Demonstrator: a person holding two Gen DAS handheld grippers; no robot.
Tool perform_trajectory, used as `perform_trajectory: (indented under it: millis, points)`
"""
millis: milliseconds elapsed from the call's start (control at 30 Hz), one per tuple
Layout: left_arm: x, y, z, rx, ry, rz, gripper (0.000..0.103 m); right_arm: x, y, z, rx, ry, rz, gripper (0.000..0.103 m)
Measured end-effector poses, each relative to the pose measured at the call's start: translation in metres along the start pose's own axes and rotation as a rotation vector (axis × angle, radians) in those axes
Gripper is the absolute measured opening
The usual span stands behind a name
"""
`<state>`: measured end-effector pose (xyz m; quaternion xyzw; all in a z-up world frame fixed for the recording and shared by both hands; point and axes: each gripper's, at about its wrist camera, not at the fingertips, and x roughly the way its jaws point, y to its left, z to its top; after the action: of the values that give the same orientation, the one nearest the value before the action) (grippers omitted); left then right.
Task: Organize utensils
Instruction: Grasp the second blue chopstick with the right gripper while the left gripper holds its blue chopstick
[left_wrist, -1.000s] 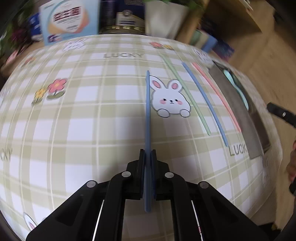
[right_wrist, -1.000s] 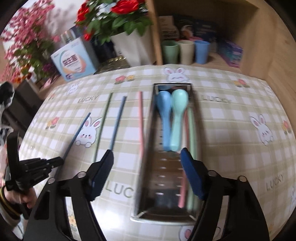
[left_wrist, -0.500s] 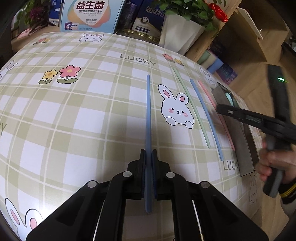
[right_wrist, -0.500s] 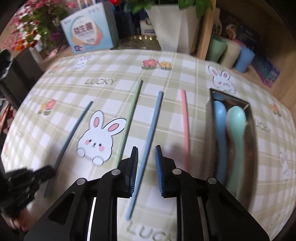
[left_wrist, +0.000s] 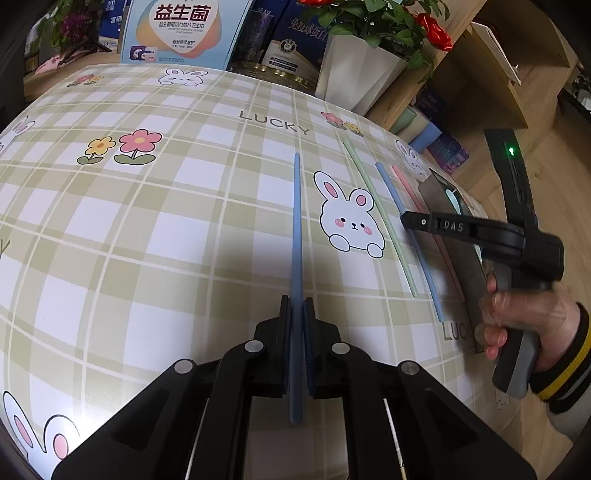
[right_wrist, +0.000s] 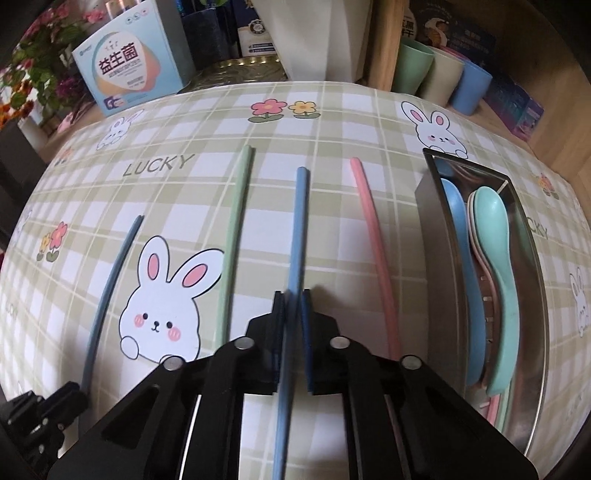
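Note:
My left gripper (left_wrist: 296, 306) is shut on a blue chopstick (left_wrist: 296, 229) that lies along the checked tablecloth. My right gripper (right_wrist: 293, 299) is shut on a second blue chopstick (right_wrist: 300, 229); it also shows in the left wrist view (left_wrist: 410, 221). A green chopstick (right_wrist: 236, 221) lies left of it and a pink chopstick (right_wrist: 373, 236) right of it. A steel tray (right_wrist: 428, 236) at the right holds a blue spoon (right_wrist: 456, 236), a teal spoon (right_wrist: 495, 236) and more utensils beneath.
A tissue box (right_wrist: 129, 70), a white flower pot (left_wrist: 354, 70) and other boxes stand along the far table edge. Green, beige and blue cups (right_wrist: 439, 74) sit on a wooden shelf at the back right.
My right gripper moved left from over the tray to the middle blue chopstick, dropped down and closed on it. My left gripper stayed shut on its chopstick.

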<state>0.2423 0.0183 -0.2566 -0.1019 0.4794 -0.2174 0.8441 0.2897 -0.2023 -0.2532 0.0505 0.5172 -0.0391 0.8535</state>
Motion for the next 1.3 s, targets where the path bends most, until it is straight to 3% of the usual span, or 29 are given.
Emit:
perform_trajectory:
  millis: [133, 433, 733, 1300]
  points:
    - [0.000, 0.001, 0.000, -0.004, -0.001, -0.003, 0.008, -0.004, 0.003, -0.010, -0.016, -0.033, -0.011, 0.006]
    - [0.001, 0.001, 0.001, -0.005, 0.003, 0.000, 0.008, -0.025, -0.006, -0.052, 0.083, -0.040, 0.107, 0.006]
    - [-0.002, -0.002, -0.001, 0.008, 0.011, 0.024, 0.008, -0.043, 0.008, -0.088, 0.014, -0.059, 0.109, 0.006]
    - [-0.010, -0.019, -0.017, 0.052, 0.052, 0.104, 0.008, -0.045, 0.003, -0.095, 0.018, -0.070, 0.163, 0.006]
